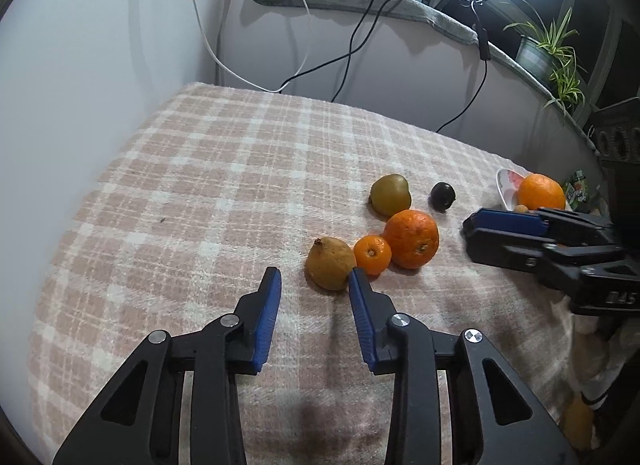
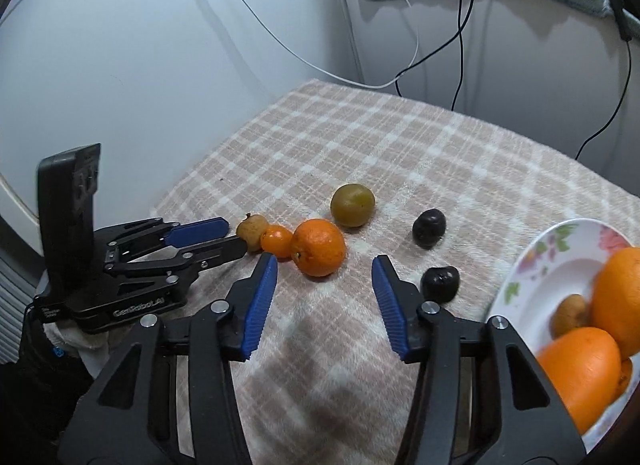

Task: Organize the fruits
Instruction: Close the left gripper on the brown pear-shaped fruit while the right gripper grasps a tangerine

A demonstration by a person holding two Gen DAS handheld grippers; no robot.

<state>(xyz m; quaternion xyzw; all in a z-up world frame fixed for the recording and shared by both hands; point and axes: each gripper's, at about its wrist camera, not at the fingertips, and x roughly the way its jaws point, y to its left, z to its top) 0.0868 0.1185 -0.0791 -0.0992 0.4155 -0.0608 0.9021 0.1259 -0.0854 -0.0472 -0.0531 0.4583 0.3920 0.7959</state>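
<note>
Both the left gripper (image 1: pixel 314 279) and right gripper (image 2: pixel 324 265) are released and empty, so a careless pinch beside the big orange (image 2: pixel 318 247) could roll it off the table (image 2: pixel 400 153).

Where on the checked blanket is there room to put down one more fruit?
The wide stretch of pink checked blanket between the white wall and the fruit is bare. It is crowded where the brownish-yellow fruit, small orange and big orange sit close together, and on the flowered plate.

Loose on checked cloth: brownish-yellow round fruit (image 1: pixel 330 263) touching small orange mandarin (image 1: pixel 372 254), touching large orange (image 1: pixel 412 239); green-brown fruit (image 1: pixel 390 194) just behind; 2 dark plums (image 2: pixel 429 228) apart. Floral plate (image 2: pixel 532 265) w/ oranges.
</note>
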